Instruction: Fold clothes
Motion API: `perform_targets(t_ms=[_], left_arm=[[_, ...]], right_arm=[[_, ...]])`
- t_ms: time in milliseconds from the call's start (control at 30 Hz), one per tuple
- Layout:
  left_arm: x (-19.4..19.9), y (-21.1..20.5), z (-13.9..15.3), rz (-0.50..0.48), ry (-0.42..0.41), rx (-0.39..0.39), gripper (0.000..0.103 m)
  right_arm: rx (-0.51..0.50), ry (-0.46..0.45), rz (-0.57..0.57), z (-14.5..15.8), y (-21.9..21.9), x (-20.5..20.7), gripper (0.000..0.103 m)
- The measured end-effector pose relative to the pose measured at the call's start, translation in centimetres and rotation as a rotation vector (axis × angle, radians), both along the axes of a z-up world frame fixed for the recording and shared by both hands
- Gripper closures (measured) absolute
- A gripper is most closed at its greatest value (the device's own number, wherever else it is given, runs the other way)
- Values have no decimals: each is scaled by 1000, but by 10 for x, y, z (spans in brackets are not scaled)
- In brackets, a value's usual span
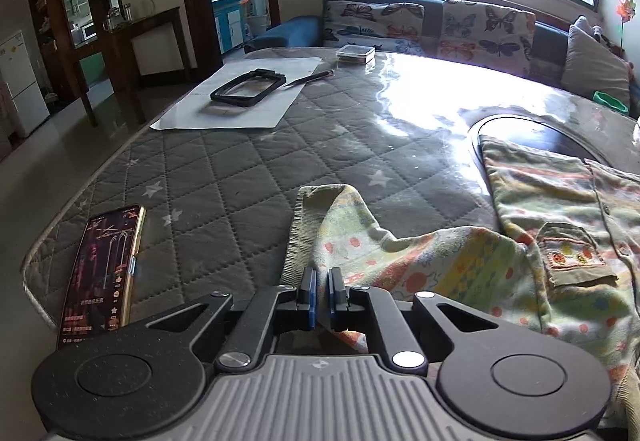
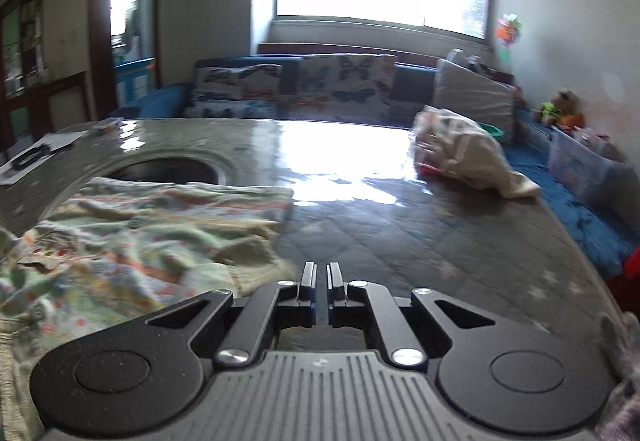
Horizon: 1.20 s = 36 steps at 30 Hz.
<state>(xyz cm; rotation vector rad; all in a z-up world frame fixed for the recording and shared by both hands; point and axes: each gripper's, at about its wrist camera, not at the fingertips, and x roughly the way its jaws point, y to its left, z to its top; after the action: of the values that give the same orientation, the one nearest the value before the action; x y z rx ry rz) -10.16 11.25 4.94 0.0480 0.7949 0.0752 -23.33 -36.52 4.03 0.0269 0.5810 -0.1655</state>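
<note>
Between the jaws of the left gripper (image 1: 322,283): a fold of the patterned garment (image 1: 460,257), pinched at the sleeve just behind its ribbed cuff (image 1: 310,217). Cuff end stands lifted ahead of the jaws; the rest of the cloth trails right of them and lies flat on the quilted tabletop (image 1: 248,177), small chest pocket (image 1: 576,255) facing up. Far edge of the garment overlaps a dark round inset (image 1: 524,131) in the tabletop.

Left of the jaws, near the tabletop edge: phone (image 1: 102,273), screen lit. Ahead and left: white sheet (image 1: 240,97) carrying a black rectangular frame (image 1: 248,85); a dark pen-like item (image 1: 310,77) lies at the sheet's far corner. Beyond that, a clear lidded box (image 1: 355,53).

Right gripper (image 2: 321,283): jaws nearly pressed together, narrow slit between them, nothing seen held. Garment (image 2: 140,237) lies left of these jaws, its rumpled near edge just beside them; contact cannot be determined. View is motion-blurred. Ahead and right of the jaws, well apart: a pale crumpled bundle of cloth (image 2: 464,149) on the tabletop. Sofa with butterfly cushions (image 2: 320,89) behind the tabletop.
</note>
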Motion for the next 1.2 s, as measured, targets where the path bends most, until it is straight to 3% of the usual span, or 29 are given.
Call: perform_targets(t_ms=[233, 333, 400, 467, 633, 733, 800, 867, 933, 1167, 1200], left_arm=[[0, 2, -7, 10, 19, 15, 96], [-2, 4, -8, 21, 16, 28, 96], [-2, 7, -9, 30, 16, 35, 96], [-3, 8, -10, 41, 15, 53, 96], [-4, 14, -11, 52, 25, 58, 96], [-4, 12, -6, 47, 18, 56, 96], [-2, 9, -3, 30, 17, 43, 94], [0, 2, 0, 2, 16, 37, 94], [2, -8, 3, -30, 12, 31, 93], [12, -52, 5, -169, 10, 17, 76], [13, -58, 4, -189, 12, 14, 70]], right_arm=[[126, 6, 4, -4, -15, -10, 94], [172, -9, 21, -3, -8, 0, 79], [209, -11, 33, -5, -5, 11, 63], [230, 6, 31, -10, -5, 22, 62], [290, 61, 21, -23, -8, 37, 63], [309, 67, 36, -26, -8, 38, 76], [306, 60, 39, -24, -7, 37, 90], [291, 43, 29, -20, -7, 34, 93], [262, 20, 8, -14, -9, 27, 93], [58, -15, -83, 9, -25, -6, 93], [27, -15, -99, 11, -28, -11, 93]])
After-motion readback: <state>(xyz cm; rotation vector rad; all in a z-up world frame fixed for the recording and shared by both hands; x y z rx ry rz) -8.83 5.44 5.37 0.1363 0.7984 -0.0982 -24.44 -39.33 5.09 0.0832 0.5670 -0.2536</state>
